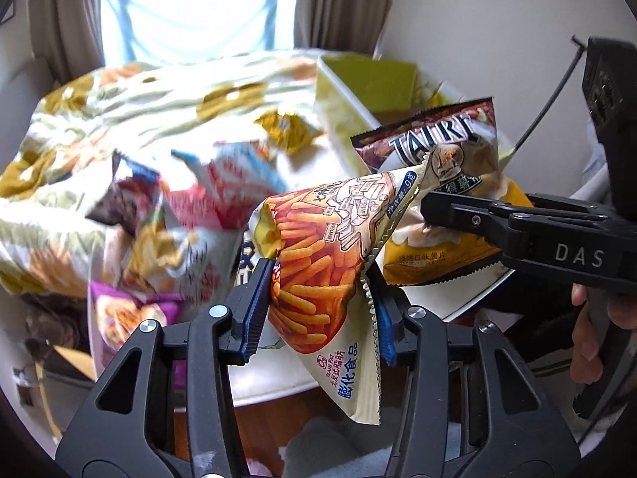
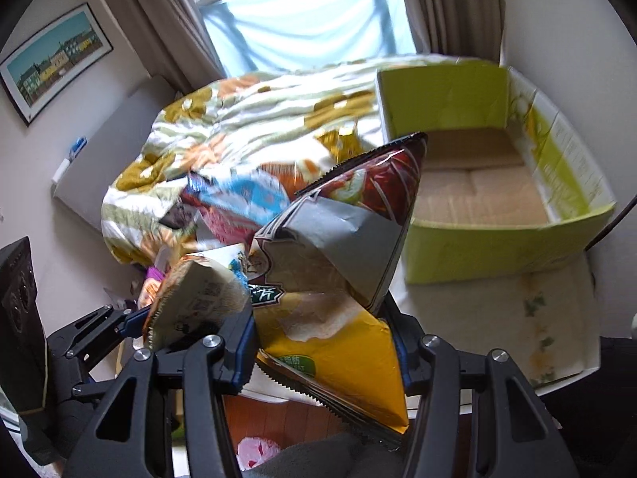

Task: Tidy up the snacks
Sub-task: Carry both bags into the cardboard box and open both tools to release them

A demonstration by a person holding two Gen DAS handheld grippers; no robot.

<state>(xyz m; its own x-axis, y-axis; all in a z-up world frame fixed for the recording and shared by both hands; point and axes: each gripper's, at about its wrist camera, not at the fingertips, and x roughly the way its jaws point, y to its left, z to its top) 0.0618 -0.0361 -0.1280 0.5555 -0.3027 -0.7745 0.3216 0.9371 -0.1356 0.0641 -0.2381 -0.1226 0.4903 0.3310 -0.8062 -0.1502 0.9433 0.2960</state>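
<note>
My left gripper [image 1: 318, 306] is shut on a cream and orange snack-stick bag [image 1: 318, 263] and holds it above the table edge. My right gripper [image 2: 322, 338] is shut on a brown and yellow potato chip bag [image 2: 338, 279], also lifted; this chip bag shows in the left wrist view [image 1: 442, 159] just right of the stick bag. The stick bag's corner [image 2: 195, 298] shows at the left of the right wrist view. A green cardboard box [image 2: 497, 247] stands open and empty at the right. A pile of several snack bags [image 1: 167, 215] lies on the table.
A floral blanket [image 2: 247, 119] covers a bed behind the table. A small yellow packet [image 1: 284, 129] lies next to the box. The white table [image 2: 557, 318] carries the box. A window with curtains is at the back. A framed picture [image 2: 51, 63] hangs at left.
</note>
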